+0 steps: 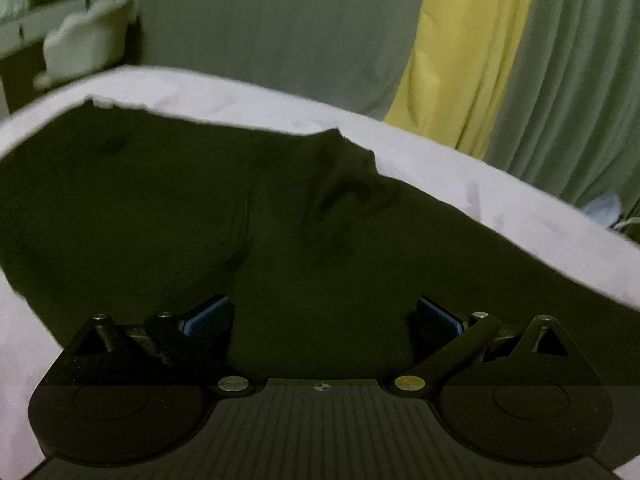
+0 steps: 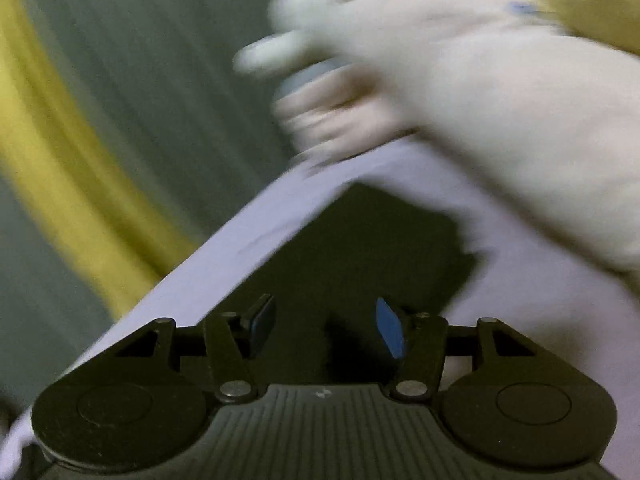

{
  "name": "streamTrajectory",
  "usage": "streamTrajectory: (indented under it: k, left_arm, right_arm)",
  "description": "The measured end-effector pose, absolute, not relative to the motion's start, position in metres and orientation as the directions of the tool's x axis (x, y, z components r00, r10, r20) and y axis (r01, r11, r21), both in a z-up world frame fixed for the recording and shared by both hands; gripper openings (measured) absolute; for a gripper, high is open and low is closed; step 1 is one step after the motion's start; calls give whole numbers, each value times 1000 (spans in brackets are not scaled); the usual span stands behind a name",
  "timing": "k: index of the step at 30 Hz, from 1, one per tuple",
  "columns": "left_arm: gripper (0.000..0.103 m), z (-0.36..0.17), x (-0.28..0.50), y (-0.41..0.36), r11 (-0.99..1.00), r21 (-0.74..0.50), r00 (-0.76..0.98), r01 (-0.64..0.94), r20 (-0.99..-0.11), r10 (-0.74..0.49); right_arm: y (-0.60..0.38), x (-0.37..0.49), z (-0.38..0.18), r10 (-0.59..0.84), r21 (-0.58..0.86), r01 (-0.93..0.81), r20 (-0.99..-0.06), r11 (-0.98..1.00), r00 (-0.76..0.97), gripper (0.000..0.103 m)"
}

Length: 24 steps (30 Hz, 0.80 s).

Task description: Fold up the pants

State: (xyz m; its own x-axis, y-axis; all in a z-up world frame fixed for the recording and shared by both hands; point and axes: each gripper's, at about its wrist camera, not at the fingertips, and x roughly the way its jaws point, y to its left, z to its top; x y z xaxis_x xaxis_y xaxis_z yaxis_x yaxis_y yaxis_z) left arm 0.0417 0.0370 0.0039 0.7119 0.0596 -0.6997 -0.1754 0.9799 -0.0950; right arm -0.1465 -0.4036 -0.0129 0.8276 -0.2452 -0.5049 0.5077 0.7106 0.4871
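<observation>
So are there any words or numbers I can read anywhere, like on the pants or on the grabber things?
None: no words, labels or numbers can be read in either view.
The dark pants show no tag or print.
The left gripper and right gripper carry only a small crosshair mark each, no letters.
The pale bed cover and the yellow and green curtain are plain.
The right wrist view is blurred by motion, so tiny print there would be lost.

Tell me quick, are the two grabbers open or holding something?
Left gripper: open, dark pants between its fingers, not pinched.
Right gripper: open, holding nothing.
</observation>
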Motion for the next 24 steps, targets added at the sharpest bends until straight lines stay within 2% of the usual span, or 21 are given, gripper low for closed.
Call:
streamTrajectory:
  k: [2,6,10,13,17,19,21,24]
  left_arm:
    - [103,2,48,34,985,-35,718,-171,-689,100]
    - [103,-6,66,38,985,-15,701,-175,-704,114]
    - [103,-14,84,40,963,91,702,-254,-668,248]
    - [103,-20,100,48,941,111,693,-320,-649,313]
    - [103,-25,107,49,933,125,713,-338,-613,341]
    - [103,-23,105,47,930,117,711,-349,-613,344]
    - [103,-17,99,48,940,61,713,-337,-635,297]
    - [103,-5,77,45,953,-68,743,-296,-643,185]
  right_arm:
    - [-379,-117,-18,-168,460,448,-530,766,831,42]
    - [-352,-84,-43,-115,399,454,-638,797,762,42]
    - [-348,-79,-45,-169,290,442,-643,849,747,41]
    - [-353,-90,-47,-159,332,452,-635,828,756,41]
    - [-343,-102,-49,-164,347,464,-631,815,759,42]
    - [-342,-102,-47,-164,342,462,-631,818,758,42]
    - [-346,-102,-47,-162,358,471,-632,806,758,43]
    - [-360,-118,-44,-190,418,528,-622,739,760,56]
